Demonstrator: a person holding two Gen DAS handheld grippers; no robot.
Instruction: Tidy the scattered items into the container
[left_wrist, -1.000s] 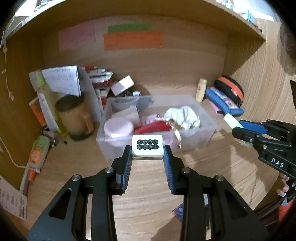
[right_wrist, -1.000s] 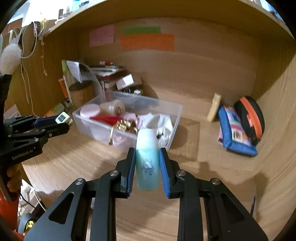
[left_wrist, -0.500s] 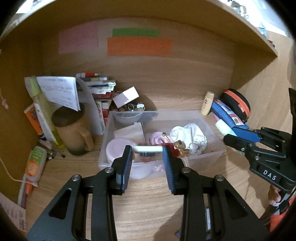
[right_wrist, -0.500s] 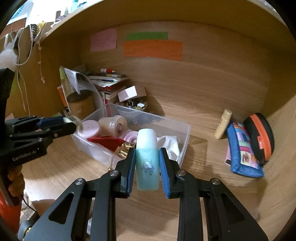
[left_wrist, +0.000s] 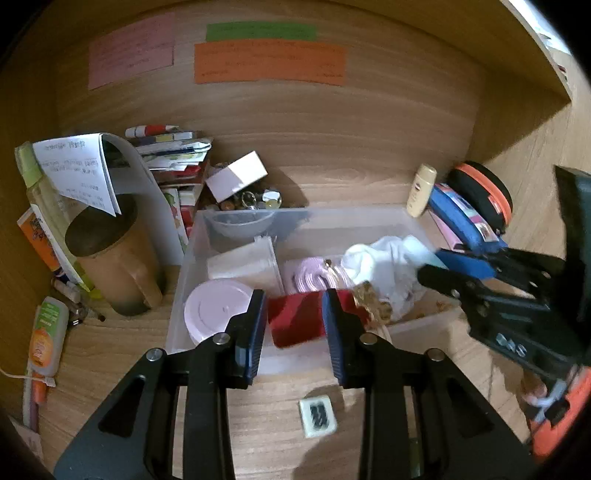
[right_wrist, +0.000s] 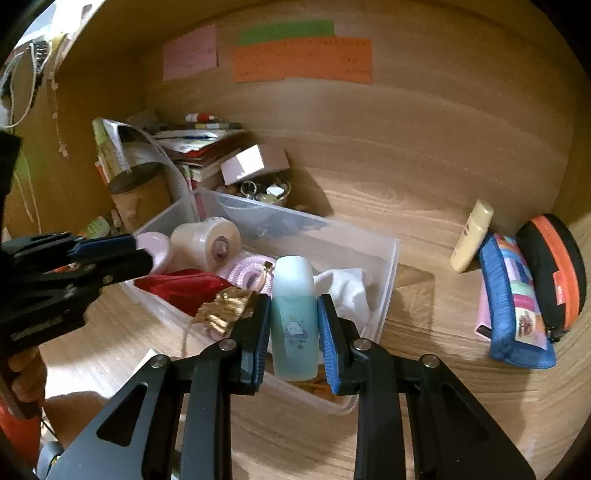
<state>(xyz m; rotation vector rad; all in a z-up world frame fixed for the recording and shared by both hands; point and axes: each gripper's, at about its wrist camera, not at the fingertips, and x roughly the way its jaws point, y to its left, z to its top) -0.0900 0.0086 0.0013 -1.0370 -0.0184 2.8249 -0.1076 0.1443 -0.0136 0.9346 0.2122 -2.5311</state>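
We saw the left gripper spread and empty above the container, the tile apparently on the desk; the right gripper pinched 1 bottle.

tile: marking blurred | note: writing illegible | right gripper: tips blurred

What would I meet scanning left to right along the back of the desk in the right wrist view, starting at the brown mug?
Brown mug → small white box → cream tube leaning on the wall → blue pencil case → black-and-orange case.
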